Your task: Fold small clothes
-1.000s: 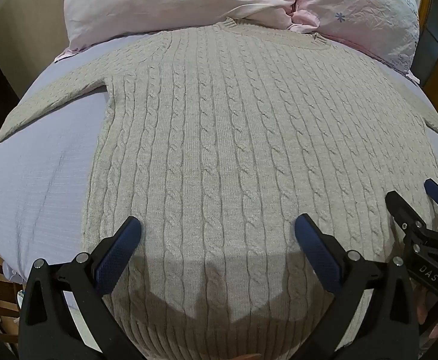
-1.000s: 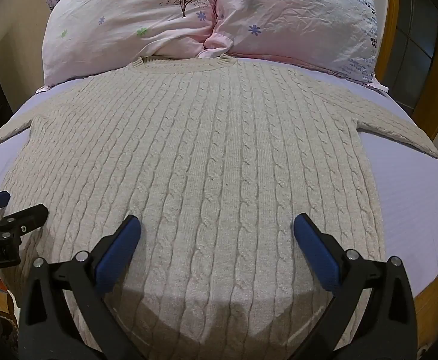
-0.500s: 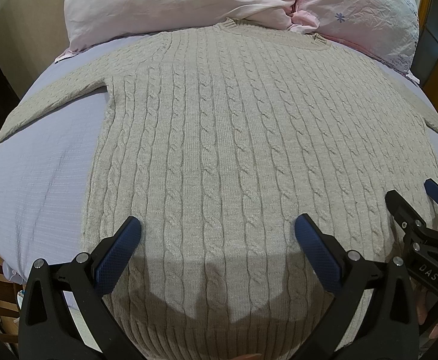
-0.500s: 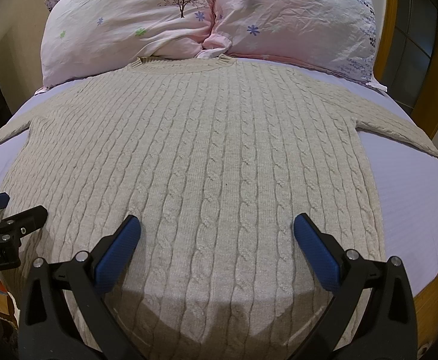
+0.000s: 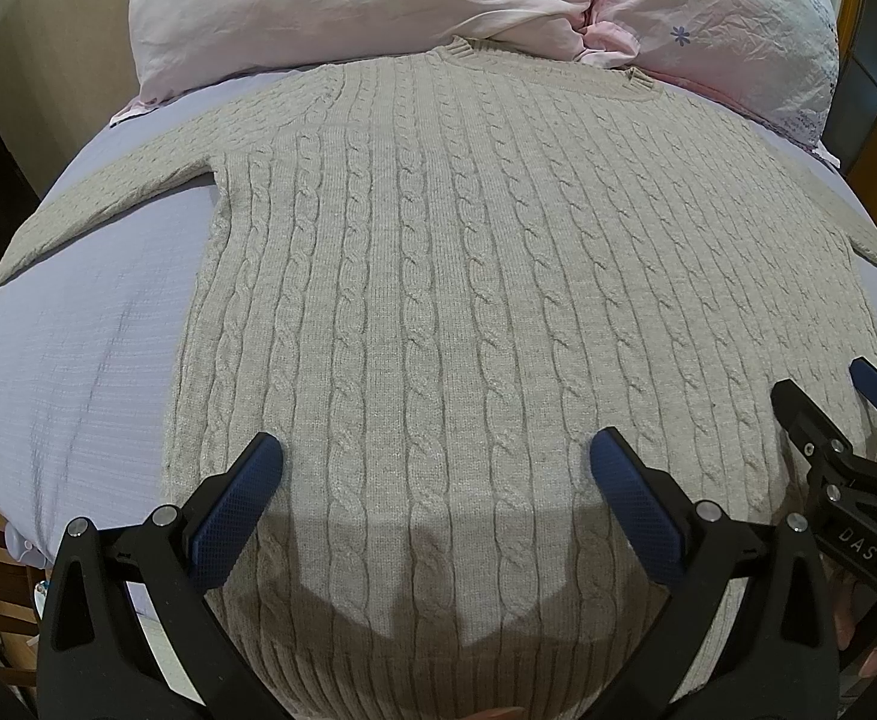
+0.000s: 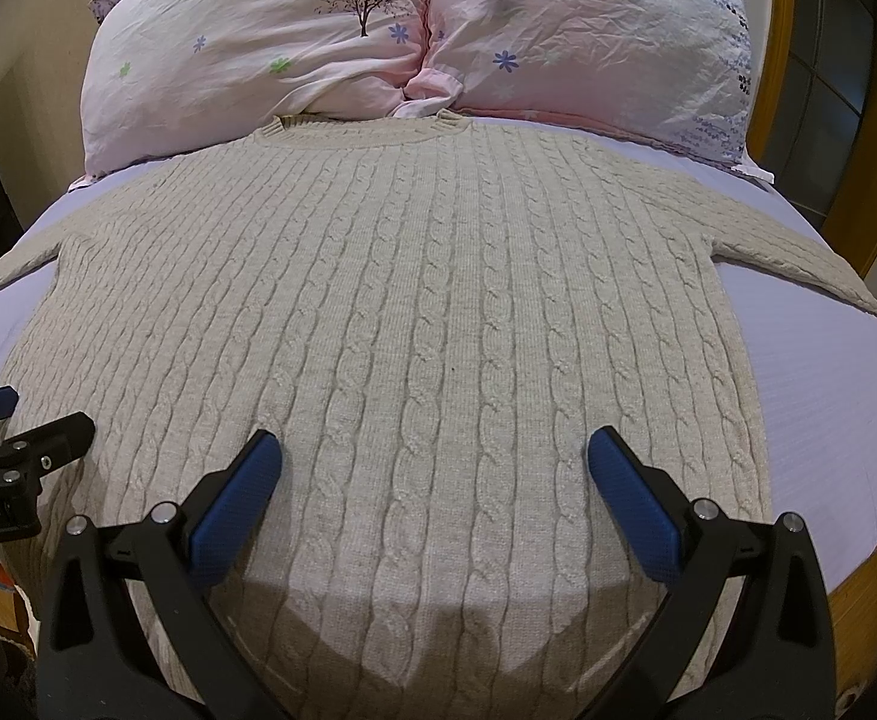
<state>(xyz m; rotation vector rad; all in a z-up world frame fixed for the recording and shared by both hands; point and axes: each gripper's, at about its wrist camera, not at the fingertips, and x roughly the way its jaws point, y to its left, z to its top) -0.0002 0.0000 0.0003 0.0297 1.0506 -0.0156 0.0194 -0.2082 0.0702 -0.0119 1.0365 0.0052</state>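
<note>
Sweater [image 5: 468, 300]: flat on bed [image 5: 66, 396], collar far, hem nearest; left gripper [image 5: 435, 468] and right gripper [image 6: 432, 462] spread, empty, above hem.

Two markings are legible. In the left wrist view, at 4 o'clock, the black body of the right hand-held gripper [image 5: 822, 396] carries the white letters "DAS". In the right wrist view, at 8 o'clock, the black body of the left hand-held gripper [image 6: 42, 414] carries white lettering cut off by the frame edge, reading "nRobot.AI".
</note>
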